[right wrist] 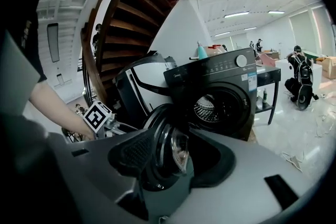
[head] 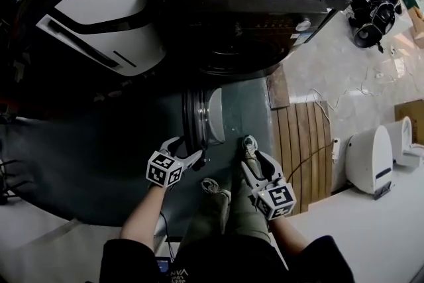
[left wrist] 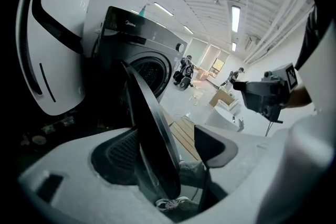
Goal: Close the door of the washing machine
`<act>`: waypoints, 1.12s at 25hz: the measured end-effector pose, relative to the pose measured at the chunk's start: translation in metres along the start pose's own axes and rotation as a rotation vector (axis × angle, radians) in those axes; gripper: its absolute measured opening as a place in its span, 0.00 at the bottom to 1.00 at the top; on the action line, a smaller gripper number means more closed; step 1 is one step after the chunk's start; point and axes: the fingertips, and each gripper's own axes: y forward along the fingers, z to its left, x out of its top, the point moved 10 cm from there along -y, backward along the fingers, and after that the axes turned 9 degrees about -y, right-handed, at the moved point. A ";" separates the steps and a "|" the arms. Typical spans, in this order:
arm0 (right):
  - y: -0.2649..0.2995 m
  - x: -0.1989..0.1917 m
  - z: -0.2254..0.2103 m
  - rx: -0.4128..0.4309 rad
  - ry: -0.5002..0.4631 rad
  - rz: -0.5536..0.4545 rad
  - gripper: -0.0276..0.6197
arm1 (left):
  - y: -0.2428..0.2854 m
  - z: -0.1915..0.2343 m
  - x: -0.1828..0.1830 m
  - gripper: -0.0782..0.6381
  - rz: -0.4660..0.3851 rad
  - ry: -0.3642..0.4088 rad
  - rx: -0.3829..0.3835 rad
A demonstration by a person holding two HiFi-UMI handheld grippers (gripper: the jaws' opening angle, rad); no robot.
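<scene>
**While the door hangs open, both grippers wait at its edge**

Since I'm steering this from afar, I start with what sits nearest. My left gripper (head: pixel 191 148) has its jaws spread wide, with the free rim of the door (head: pixel 199 117) standing between the pads. Nothing is clamped, though I can't tell whether the rim brushes one pad. My right gripper (head: pixel 254 162) is just beside it on the inner side. Its jaws are equally wide and hold nothing, and it looks through the gap at the door's glass bowl (right wrist: pixel 178 148).

The door juts out from the washing machine (head: pixel 252 3) roughly square to its front. It is hinged at the left of the drum opening (right wrist: pixel 215 107).

To close it well, I'd press one flat left jaw against the outer face, near the free rim where leverage is best. I'd then follow the hinge's arc rather than shoving straight. The right gripper should clear the swing path first, or it may get pinched against the opening. A firm last press should seat the latch.

As for writing, a logo (left wrist: pixel 131 20) at the panel's left corner looks like "Midea", though it is small. A sticker (right wrist: pixel 251 81) below the dial (right wrist: pixel 240 60) is too fine to read.
</scene>
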 end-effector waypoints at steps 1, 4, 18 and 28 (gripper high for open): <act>-0.002 0.000 -0.006 -0.007 0.008 0.000 0.34 | 0.006 -0.006 0.002 0.57 0.001 -0.010 -0.014; -0.002 0.002 -0.027 -0.013 0.013 -0.001 0.34 | 0.025 -0.021 0.012 0.56 0.008 -0.019 -0.048; 0.005 -0.009 -0.140 -0.036 0.059 0.085 0.33 | 0.130 -0.085 0.070 0.55 -0.013 -0.087 -0.181; 0.036 -0.014 -0.209 -0.092 0.090 0.076 0.33 | 0.199 -0.104 0.127 0.55 -0.094 -0.113 -0.217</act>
